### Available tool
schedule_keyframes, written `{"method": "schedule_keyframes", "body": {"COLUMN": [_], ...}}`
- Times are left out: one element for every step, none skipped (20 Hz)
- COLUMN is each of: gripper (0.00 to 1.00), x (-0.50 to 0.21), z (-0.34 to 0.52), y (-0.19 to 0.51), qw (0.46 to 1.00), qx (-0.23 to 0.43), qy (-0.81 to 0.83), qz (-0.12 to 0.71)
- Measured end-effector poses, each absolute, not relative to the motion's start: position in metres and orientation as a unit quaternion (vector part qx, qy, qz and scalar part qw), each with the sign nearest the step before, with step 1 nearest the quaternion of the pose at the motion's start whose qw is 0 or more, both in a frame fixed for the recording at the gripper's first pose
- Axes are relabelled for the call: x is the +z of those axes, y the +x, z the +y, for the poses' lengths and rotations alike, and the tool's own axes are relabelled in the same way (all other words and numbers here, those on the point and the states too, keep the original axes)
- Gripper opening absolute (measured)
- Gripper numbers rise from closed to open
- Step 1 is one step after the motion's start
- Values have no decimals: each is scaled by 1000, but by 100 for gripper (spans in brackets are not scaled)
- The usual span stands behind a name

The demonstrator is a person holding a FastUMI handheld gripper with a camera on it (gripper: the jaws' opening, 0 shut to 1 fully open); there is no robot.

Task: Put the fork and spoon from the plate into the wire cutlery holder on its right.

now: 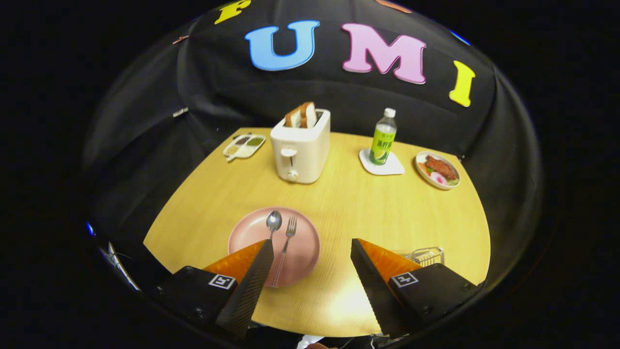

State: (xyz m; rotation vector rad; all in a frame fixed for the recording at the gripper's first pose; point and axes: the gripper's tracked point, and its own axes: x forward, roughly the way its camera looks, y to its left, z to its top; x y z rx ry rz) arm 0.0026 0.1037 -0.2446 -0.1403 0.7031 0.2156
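A pink plate (300, 252) lies on the wooden table near its front edge. On it rest a metal spoon (273, 220) and, just to its right, a fork (289, 229), both with heads pointing away from me. The left finger (252, 281) overlaps the plate's near left part and hides the spoon's handle. My gripper (310, 245) hangs open above the table, nothing between its fingers. The wire cutlery holder (426, 255) stands to the right of the plate, mostly hidden behind the right finger (375, 276).
Beyond the plate stands a white toaster (300, 148) with bread slices in it. A green bottle (382, 138) sits on a white coaster (382, 165), a plate of food (438, 169) at the far right, and a divided snack tray (243, 145) at the far left.
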Motion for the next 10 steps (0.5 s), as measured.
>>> {"method": "schedule_keyframes", "body": {"gripper": [100,100,100,100,100,100,100,100,100,100], "x": [-257,-270,-281,-291,-300,-309,-318,-327,-334,-343], "z": [109,114,117,118,120,121,123,126,129,132], "y": [0,-1,-1,0,2,4,5,7,8,8], "qw": [922,914,908,902,897,893,888,883,878,873], "qx": [112,117,121,123,123,124,124,127,130,135], "qy": [-76,-82,-90,-99,-110,-120,-128,-132,-136,-140], "qz": [363,379,391,401,409,417,424,431,440,448]}}
